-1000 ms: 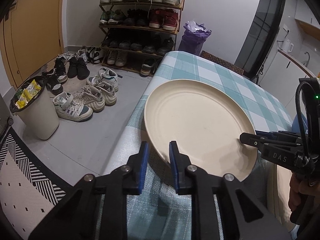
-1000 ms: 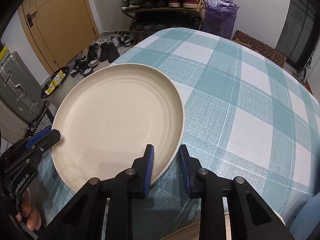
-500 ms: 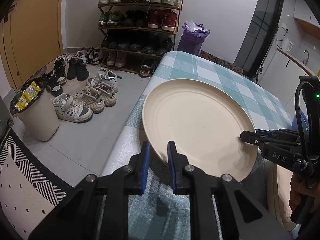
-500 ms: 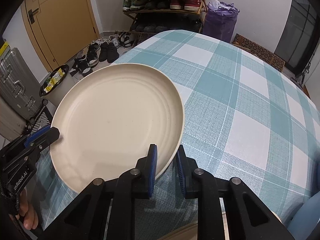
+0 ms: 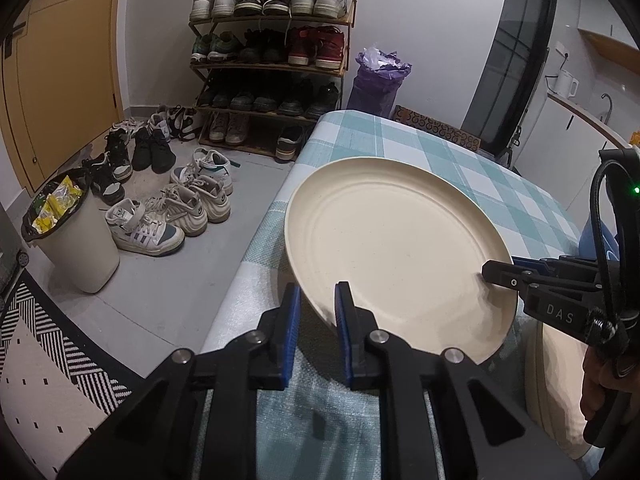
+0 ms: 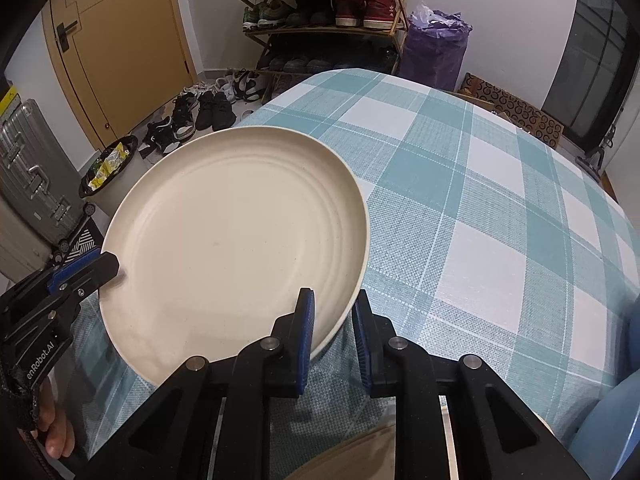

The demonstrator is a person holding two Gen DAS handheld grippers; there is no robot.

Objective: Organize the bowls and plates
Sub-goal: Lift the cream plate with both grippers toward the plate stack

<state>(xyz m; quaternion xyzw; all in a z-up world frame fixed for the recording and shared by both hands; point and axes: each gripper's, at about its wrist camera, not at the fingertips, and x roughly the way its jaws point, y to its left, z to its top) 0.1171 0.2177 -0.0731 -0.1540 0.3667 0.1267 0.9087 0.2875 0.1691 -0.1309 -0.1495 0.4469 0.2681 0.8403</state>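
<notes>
A large cream plate [image 6: 236, 232] is held above the near left corner of the checked tablecloth [image 6: 480, 208], tilted, its lower rim casting a shadow on the cloth. Part of it overhangs the table's edge on the floor side.

The left gripper [image 5: 316, 300] pinches the plate's near-left rim between its blue pads [image 5: 294, 312], the jaws drawn close together on it. The right gripper [image 6: 332, 308] clamps the opposite rim in like manner, its jaws having just closed the last little way onto the plate. Each gripper shows in the other's view, with a hand [image 6: 56, 428] below the handle.

A second cream dish [image 5: 560, 380] lies at the near right of the left wrist view, partly hidden behind the right gripper; its kind cannot be determined.

Beyond the table: a shoe rack [image 5: 272, 52], loose shoes [image 5: 176, 208] on the floor, a lined bin [image 5: 68, 236], a purple bag [image 6: 436, 48] and a suitcase [image 6: 28, 176].
</notes>
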